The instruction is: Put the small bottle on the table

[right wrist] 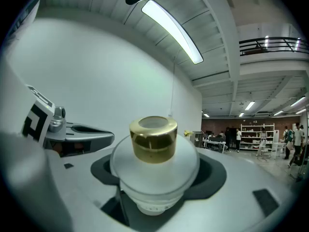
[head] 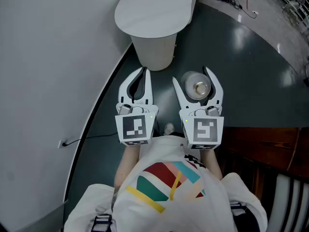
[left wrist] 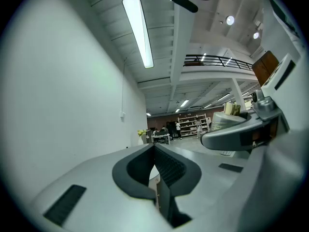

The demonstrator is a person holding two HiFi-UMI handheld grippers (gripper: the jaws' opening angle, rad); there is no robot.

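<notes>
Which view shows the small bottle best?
The right gripper view: the small bottle sits close between the right gripper's jaws, gold cap sharp. The head view shows only its top from above; the left gripper view catches it small, off to the side.

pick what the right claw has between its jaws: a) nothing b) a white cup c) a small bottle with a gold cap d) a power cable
c: the right claw is closed on the small bottle, its gold cap up, plain in the right gripper view.
</notes>
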